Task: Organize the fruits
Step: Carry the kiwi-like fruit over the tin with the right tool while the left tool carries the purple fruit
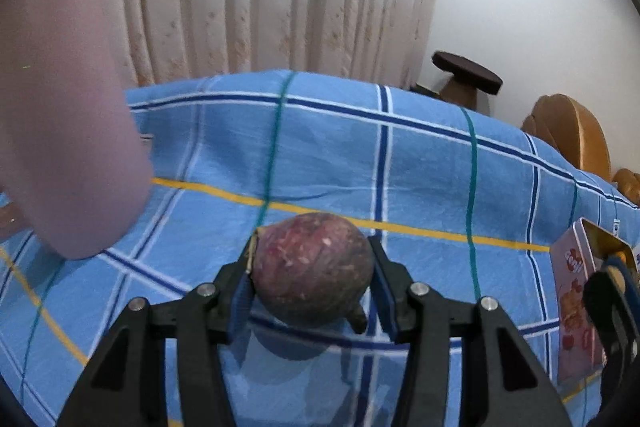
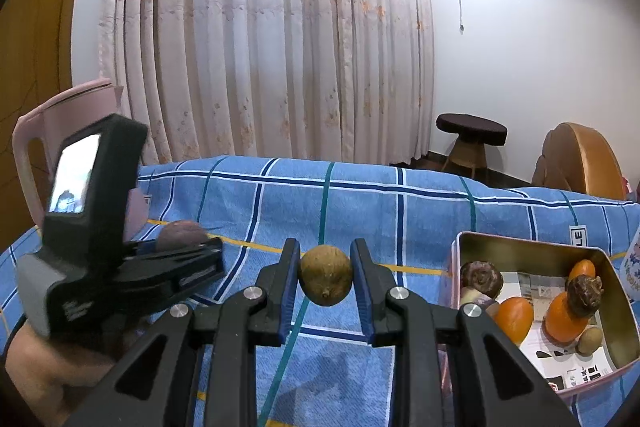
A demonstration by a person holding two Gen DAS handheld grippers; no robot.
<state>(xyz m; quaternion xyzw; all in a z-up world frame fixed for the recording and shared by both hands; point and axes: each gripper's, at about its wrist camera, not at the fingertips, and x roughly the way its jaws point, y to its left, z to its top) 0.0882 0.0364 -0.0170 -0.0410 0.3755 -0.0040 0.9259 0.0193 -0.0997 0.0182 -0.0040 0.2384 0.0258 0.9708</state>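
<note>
Left gripper (image 1: 314, 281) clamps a round, rough, dark purple-brown fruit (image 1: 312, 267) above the blue checked cloth (image 1: 420, 179). Right gripper (image 2: 325, 277) grips a small, matte, olive-brown oval fruit (image 2: 326, 281). Only the right wrist view shows inside the pink rectangular metal tin (image 2: 520, 247) — glossy orange fruits (image 2: 514, 319) and knobbly brown ones (image 2: 482, 277) — plus the pink plastic jug (image 2: 60, 115); the left wrist view shows just the tin's printed side.

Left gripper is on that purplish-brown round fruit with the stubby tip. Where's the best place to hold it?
Across its widest middle, as the left gripper does now, coming from the near side with one pad on each flank. The purplish-brown fruit is roundish; its stubby tip points toward the camera, clear of the pads.
</note>
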